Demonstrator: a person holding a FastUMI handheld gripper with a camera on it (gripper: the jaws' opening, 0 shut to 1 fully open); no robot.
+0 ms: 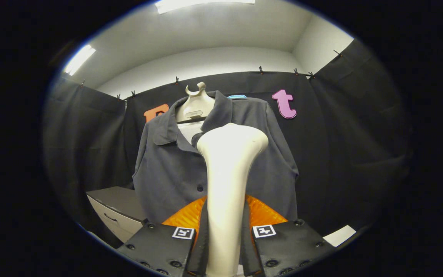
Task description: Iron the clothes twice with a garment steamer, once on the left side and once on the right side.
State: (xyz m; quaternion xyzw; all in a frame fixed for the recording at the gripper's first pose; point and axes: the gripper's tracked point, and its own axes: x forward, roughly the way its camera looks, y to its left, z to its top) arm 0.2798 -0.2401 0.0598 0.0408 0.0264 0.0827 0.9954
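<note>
The gripper (226,231) is clamped on the handle of the garment steamer (228,173), both fingers pressing it. The steamer head points to 12 o'clock, just before the dark shirt (167,169) on its hanger (195,104). A cabinet (115,207) stands at 9 o'clock.

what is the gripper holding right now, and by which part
The gripper is shut on the cream plastic garment steamer, both fingers pressing its slim handle; the wide head points at the dark grey shirt.
</note>
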